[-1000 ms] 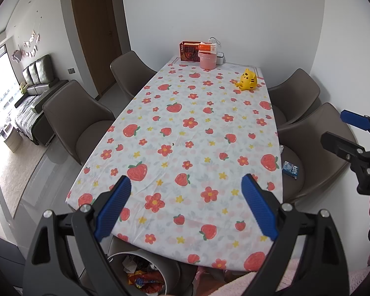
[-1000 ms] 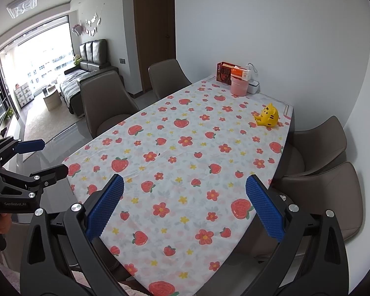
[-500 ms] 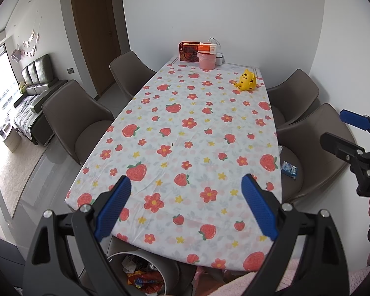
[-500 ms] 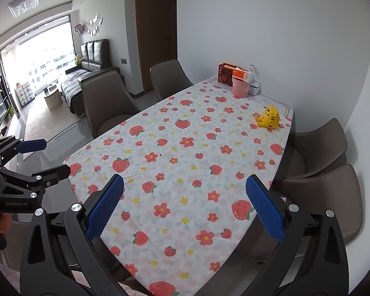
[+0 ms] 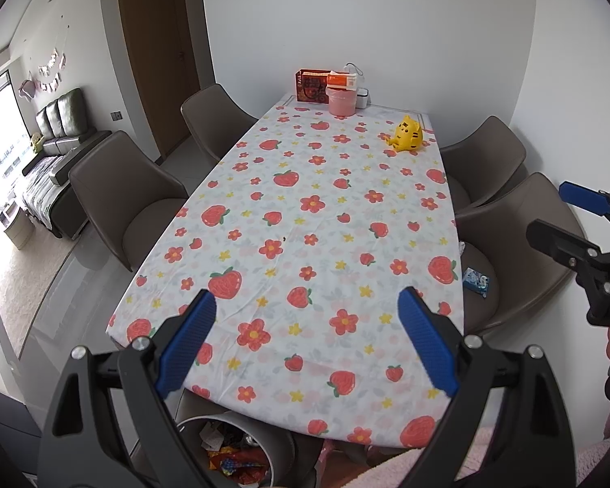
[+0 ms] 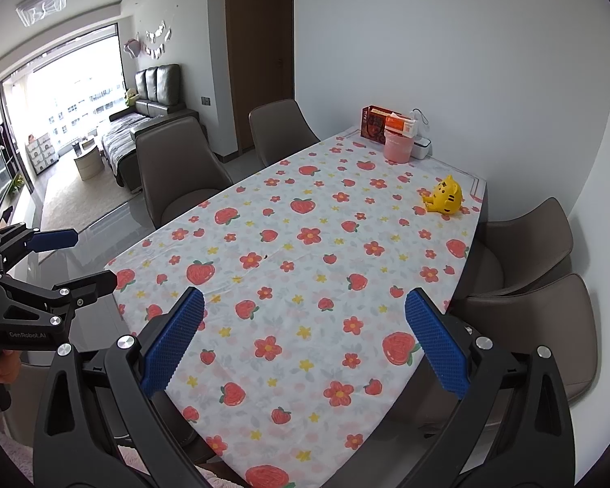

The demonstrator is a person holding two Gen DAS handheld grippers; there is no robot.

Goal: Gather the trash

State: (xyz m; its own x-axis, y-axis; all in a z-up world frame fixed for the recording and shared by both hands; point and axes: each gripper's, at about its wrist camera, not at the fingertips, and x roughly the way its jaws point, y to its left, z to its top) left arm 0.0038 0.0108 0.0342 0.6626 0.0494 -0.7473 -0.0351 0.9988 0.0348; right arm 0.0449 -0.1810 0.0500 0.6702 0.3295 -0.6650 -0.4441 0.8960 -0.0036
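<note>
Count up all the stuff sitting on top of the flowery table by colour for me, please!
Yellow: 1, the tiger toy
Pink: 1, the tub
Red: 1, the box
Orange and white: 1, the packet on top of the tub
White: 1, the small box beside the tub
Total: 5

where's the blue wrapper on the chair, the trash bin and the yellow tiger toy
blue wrapper (image 5: pixel 476 281): left wrist view, middle of the packet on the chair seat
trash bin (image 5: pixel 278 439): left wrist view, its grey rim
yellow tiger toy (image 6: pixel 447 196): right wrist view, its body
</note>
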